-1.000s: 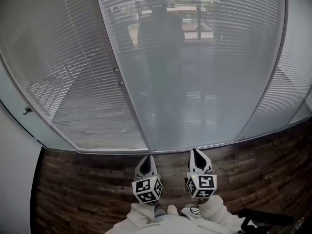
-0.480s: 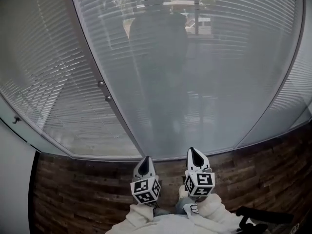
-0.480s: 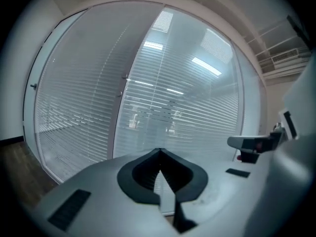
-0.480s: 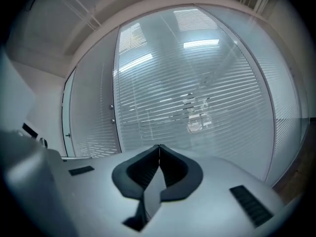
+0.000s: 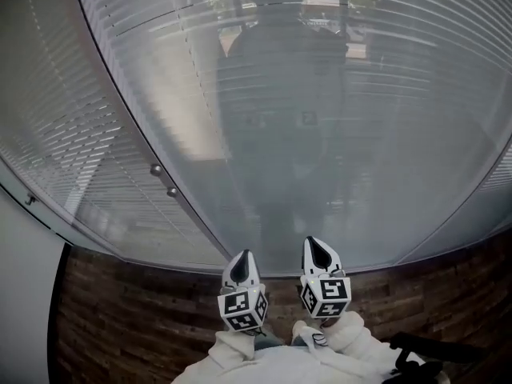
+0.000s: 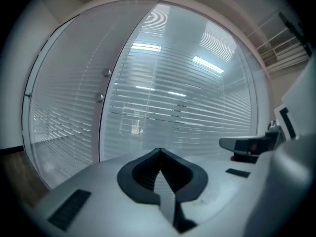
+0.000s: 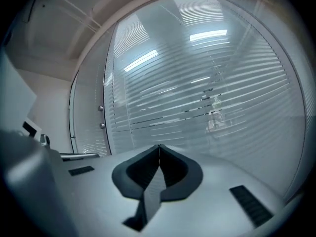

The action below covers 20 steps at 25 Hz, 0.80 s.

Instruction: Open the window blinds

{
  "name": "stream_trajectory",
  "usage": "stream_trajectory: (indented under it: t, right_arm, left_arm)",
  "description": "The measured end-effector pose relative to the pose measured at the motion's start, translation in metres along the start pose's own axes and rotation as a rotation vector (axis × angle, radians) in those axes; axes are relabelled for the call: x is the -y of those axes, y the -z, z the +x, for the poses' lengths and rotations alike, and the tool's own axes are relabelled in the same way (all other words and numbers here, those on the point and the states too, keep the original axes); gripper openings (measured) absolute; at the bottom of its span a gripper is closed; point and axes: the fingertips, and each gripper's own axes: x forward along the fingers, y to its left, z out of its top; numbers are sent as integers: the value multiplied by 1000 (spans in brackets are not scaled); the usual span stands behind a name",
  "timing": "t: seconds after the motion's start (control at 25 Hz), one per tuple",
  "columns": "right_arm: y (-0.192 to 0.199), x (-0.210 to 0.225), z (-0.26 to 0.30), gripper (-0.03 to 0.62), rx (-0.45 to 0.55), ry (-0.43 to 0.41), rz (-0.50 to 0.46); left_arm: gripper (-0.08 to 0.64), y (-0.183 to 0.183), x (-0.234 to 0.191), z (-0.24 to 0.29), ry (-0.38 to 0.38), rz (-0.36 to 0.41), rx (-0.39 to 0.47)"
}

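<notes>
Grey slatted window blinds (image 5: pixel 320 94) hang shut behind a glass pane and fill the wall ahead; they also show in the left gripper view as blinds (image 6: pixel 187 102) and in the right gripper view as blinds (image 7: pixel 197 98). Two small round knobs (image 5: pixel 162 180) sit on the frame post between panes, left of me. My left gripper (image 5: pixel 241 264) and right gripper (image 5: pixel 317 251) are held side by side low in the head view, close to the pane's bottom edge. Both are shut and empty, jaws meeting at a point in left gripper (image 6: pixel 159 152) and right gripper (image 7: pixel 159 147).
A dark reflection of a person (image 5: pixel 280 118) shows in the glass. Dark wood-plank floor (image 5: pixel 120 318) runs below the window. A white wall (image 5: pixel 20 294) stands at the left. A black object (image 5: pixel 432 350) lies at the lower right.
The window has come much closer and fills more of the head view. The frame post with its knobs has shifted left. Both grippers stay shut, side by side.
</notes>
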Motion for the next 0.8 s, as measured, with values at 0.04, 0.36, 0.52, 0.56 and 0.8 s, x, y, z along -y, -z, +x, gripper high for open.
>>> stream_trajectory:
  t: [0.04, 0.36, 0.52, 0.56, 0.8]
  right_arm:
    - [0, 1, 8, 12, -2, -4, -3]
    - [-15, -1, 56, 12, 36, 6, 20]
    - [-11, 1, 65, 12, 44, 31, 59]
    - [-10, 2, 66, 12, 44, 39, 64]
    - [-7, 8, 68, 12, 53, 83, 95]
  left_arm:
    - [-2, -1, -5, 6, -1, 18, 4]
    - [132, -94, -123, 36, -314, 883, 96]
    - [163, -128, -173, 60, -439, 1420, 20]
    - [163, -130, -184, 65, -437, 1460, -16]
    - [163, -131, -197, 87, -402, 1530, -85]
